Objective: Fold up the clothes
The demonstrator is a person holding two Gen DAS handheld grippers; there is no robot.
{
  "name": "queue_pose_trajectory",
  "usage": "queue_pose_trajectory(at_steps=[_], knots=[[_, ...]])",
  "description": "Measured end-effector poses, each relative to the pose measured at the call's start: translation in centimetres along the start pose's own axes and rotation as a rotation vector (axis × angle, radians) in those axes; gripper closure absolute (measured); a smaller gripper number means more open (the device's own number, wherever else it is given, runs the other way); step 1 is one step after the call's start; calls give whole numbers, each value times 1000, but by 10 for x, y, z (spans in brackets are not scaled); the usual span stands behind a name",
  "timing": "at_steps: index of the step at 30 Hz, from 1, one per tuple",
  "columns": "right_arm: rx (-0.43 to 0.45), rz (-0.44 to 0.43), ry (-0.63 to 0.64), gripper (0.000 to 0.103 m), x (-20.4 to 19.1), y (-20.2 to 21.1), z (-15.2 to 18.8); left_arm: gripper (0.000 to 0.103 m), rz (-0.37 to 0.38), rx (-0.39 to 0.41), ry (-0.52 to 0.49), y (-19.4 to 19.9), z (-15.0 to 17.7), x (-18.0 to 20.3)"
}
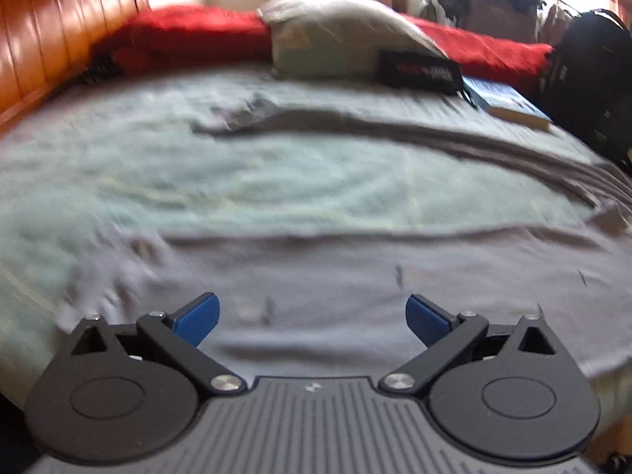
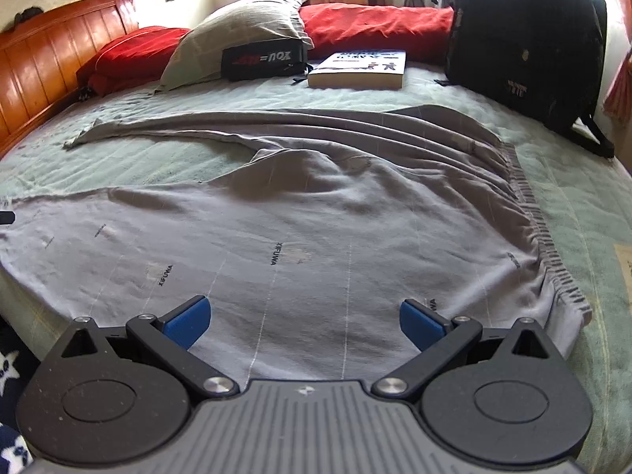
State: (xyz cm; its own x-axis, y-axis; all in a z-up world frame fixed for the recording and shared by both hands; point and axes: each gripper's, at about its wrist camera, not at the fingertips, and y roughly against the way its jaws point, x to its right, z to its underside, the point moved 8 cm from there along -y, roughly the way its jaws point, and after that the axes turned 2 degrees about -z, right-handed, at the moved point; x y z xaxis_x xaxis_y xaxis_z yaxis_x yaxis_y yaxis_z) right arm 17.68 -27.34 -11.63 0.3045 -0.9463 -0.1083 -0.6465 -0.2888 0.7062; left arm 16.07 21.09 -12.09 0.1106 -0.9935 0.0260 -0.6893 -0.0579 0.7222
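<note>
- The left tongs (image 1: 312, 318) hang just above the near leg of the grey trousers (image 2: 300, 213), blue pads spread wide with nothing between them; the left wrist view is smeared, so finer detail there is hard to read.
- The right tongs (image 2: 305, 322) hover low over the same garment nearer its waistband (image 2: 529, 205), also wide and holding nothing. Judging by this, the 2 tongs sit above the cloth's near edge so that either could pinch it.
- The trousers lie spread on the pale green bed (image 2: 584, 181), in front of the grey pillow (image 2: 241, 35). Their 2 legs run off to the pillow's left side and split apart in a V, the far leg narrow and creased; the ribbed waistband sits to the pillow's right.
- The cloth looks thin and soft, with faint chalk-like lines, small printed words and loose wrinkles. No crisp fold shows, so it lies opened out, not stacked.
- Behind it, beside the pillow, rest a black pouch (image 2: 262, 61), a book (image 2: 357, 69) and a black backpack (image 2: 521, 39).
</note>
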Motion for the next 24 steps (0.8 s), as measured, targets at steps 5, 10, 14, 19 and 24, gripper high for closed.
queue_pose_trajectory(at_steps=[5,10,14,19,24], knots=[[-3,-3,-35,0,7,-3,-1,2,-2,-39,4,12,33,-6],[-7,-24,-50,0,3,-6,-1,2,-3,26,-15,34,11,9],[-9,-39,-54,0,-1,-8,-2,2,78,56,18,29,-12,44],[-1,-73,-29,0,-8,-5,-17,2,23,10,-60,12,-18,102],[-14,-86,40,0,-29,-22,-48,2,-54,9,-170,-3,-2,148]])
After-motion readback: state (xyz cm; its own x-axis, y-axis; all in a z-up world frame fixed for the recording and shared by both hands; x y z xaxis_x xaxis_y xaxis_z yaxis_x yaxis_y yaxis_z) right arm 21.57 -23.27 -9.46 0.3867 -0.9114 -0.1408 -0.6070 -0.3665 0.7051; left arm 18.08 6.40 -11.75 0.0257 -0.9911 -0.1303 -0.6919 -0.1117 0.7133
